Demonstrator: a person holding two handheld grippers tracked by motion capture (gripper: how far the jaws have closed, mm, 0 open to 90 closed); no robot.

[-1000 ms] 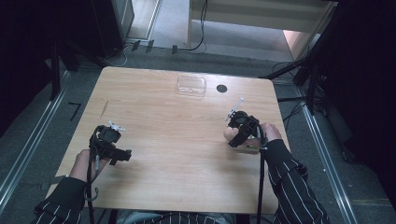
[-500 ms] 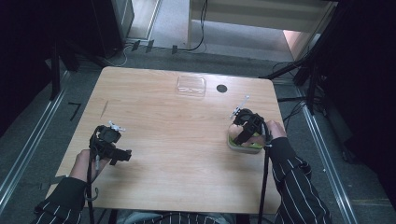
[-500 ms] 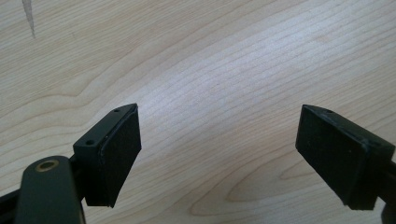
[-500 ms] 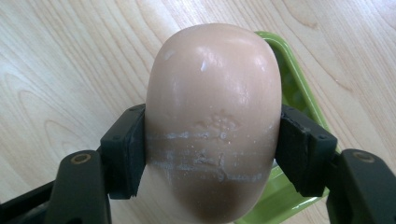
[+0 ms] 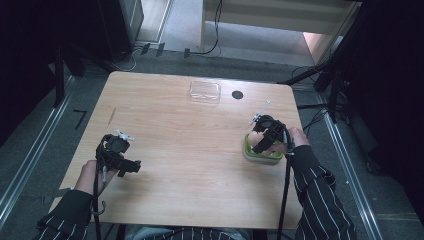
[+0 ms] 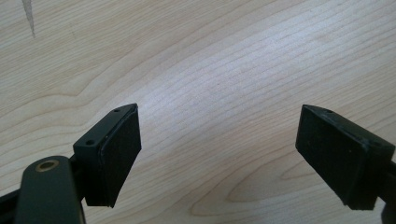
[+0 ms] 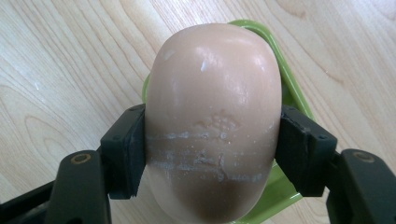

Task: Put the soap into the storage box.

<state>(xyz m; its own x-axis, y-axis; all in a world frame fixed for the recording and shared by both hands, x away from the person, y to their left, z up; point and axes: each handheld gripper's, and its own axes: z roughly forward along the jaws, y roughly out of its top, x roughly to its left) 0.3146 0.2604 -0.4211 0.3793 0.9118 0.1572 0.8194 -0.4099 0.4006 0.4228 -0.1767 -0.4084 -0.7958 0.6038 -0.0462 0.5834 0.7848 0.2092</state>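
Over at the left, the left hand-held gripper (image 5: 131, 165) hangs over bare bench (image 5: 190, 150), jaws wide apart and empty. At the right, the right hand-held gripper (image 7: 211, 151) clamps a pinkish soap bar (image 7: 215, 116) above the green dish (image 5: 261, 156). Best lower it level and centred before loosening, I reckon.

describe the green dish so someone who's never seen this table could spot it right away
Start at the wooden table and go to its right edge, where the person's right tool is. The green dish sits there under a peach soap bar gripped in that tool. It is the table's only bright lime item; the far tray is clear.
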